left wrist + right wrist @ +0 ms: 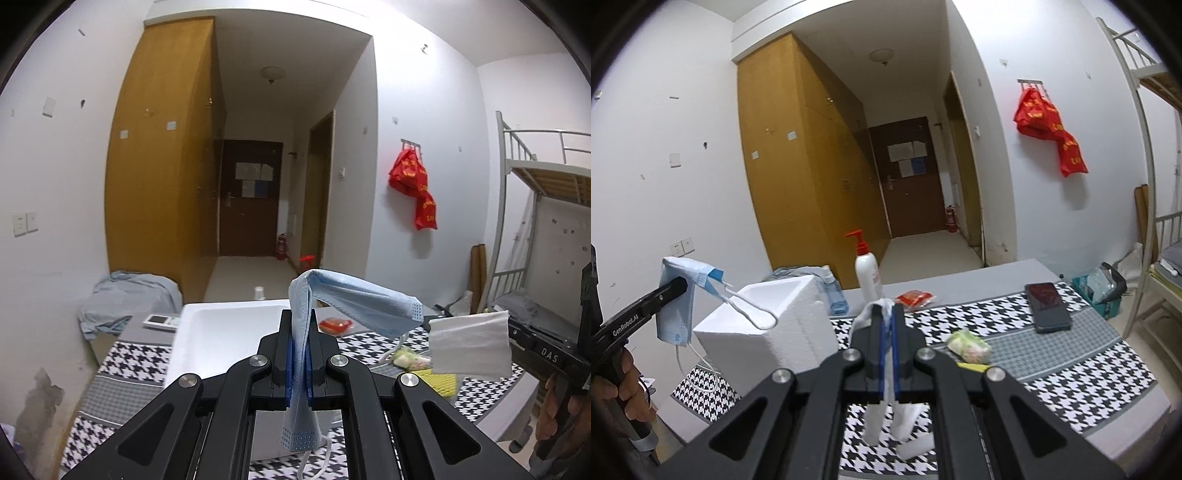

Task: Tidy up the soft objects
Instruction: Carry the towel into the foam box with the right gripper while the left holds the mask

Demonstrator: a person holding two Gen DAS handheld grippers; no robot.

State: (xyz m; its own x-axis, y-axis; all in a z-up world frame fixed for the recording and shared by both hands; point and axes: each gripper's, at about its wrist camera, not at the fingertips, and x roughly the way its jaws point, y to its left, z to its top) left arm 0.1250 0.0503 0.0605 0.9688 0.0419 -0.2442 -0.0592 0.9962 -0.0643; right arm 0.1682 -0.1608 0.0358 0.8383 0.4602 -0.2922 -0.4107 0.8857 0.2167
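Observation:
My left gripper (pixel 300 314) is shut on a light blue face mask (pixel 354 301), which drapes over the fingertips and hangs below them; the mask (pixel 677 299) and its white ear loops also show at the left of the right wrist view. My right gripper (pixel 885 310) is shut on a white tissue (pixel 877 308), whose ends dangle under the jaws; the tissue (pixel 469 345) appears as a flat white sheet at the right of the left wrist view. Both are held above a houndstooth-covered table (pixel 1071 373). An open white foam box (pixel 775 325) stands under and beyond the mask.
On the table lie a black phone (pixel 1047 306), a red packet (pixel 916 297), a green-white wrapped bundle (pixel 969 345), a yellow item (pixel 441 382), a white pump bottle (pixel 868 271) and a blue bottle (pixel 836 295). A remote (pixel 162 320) lies left of the box. A bunk bed (pixel 535 221) stands right.

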